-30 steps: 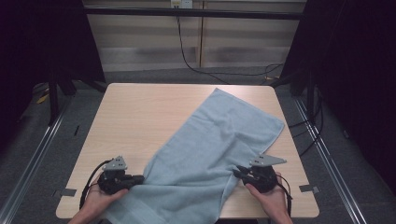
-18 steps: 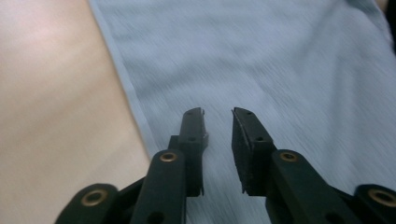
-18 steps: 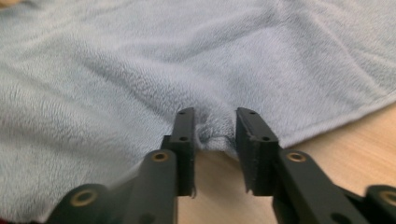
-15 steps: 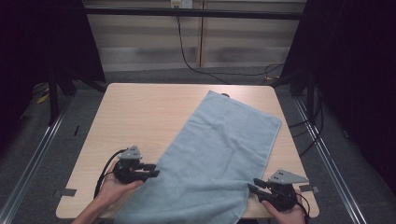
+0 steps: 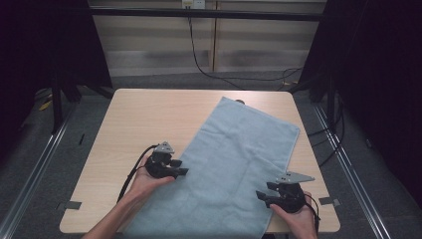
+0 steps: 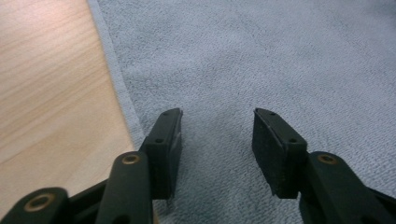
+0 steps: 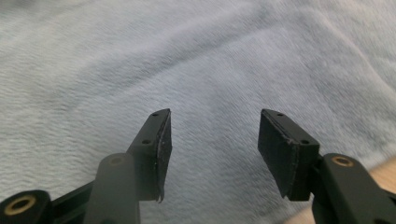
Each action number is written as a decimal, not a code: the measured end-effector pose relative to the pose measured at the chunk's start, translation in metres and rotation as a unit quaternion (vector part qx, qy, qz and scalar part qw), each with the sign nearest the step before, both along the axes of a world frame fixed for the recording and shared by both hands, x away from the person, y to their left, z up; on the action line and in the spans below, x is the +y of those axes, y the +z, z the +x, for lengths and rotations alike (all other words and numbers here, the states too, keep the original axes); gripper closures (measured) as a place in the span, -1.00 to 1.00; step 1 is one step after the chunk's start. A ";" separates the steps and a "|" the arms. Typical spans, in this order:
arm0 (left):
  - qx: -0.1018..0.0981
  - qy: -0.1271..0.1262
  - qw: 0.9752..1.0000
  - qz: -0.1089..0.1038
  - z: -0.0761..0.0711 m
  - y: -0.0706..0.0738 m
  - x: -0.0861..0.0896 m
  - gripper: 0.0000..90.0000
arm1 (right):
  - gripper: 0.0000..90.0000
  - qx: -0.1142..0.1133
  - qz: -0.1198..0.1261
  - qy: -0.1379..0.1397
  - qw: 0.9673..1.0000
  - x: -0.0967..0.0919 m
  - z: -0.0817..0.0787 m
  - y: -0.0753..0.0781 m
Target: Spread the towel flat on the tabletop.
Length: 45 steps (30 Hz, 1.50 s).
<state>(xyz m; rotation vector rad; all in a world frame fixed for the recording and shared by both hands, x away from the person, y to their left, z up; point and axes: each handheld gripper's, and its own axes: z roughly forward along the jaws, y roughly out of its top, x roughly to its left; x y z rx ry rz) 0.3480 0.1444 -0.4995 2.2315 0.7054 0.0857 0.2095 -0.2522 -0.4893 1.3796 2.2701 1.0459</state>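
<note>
A light blue towel [image 5: 234, 174] lies spread flat on the wooden desk [image 5: 139, 124], set at a slant: its far corner sits near the desk's far edge, and its near end runs to the near edge, between the person's two forearms. The cloth looks smooth, with one faint crease across its right half.

The left hand-held gripper [image 5: 183, 171] rests at the towel's left hem, its tips over the cloth. In the left gripper view the jaws stand apart above the hem, with bare desk to one side; nothing is pinched between them, and they have just been opening.

The right hand-held gripper [image 5: 261, 195] sits at the towel's near right side, close to the desk's near right corner. In the right gripper view its jaws also stand apart over the towel, holding nothing, and they too have just been opening.
</note>
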 end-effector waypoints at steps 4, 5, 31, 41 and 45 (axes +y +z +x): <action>-0.025 -0.013 0.999 0.021 -0.004 0.000 0.005 0.77 | -0.06 0.004 -0.035 -0.004 0.999 0.004 0.002 -0.008; -0.027 -0.012 0.999 0.021 -0.006 0.000 0.007 0.83 | -0.05 0.002 -0.043 -0.006 0.999 0.006 0.003 -0.008; 0.014 0.008 0.999 -0.030 -0.053 -0.004 0.055 0.93 | 0.89 -0.014 -0.046 0.017 0.999 0.042 0.126 -0.012; 0.039 -0.028 0.998 -0.034 -0.097 -0.001 0.064 0.91 | 0.91 -0.024 -0.022 0.058 0.998 0.036 0.040 0.010; 0.045 -0.038 0.998 -0.035 -0.100 -0.001 0.061 0.90 | 0.91 -0.013 -0.008 0.054 0.998 0.023 0.007 0.006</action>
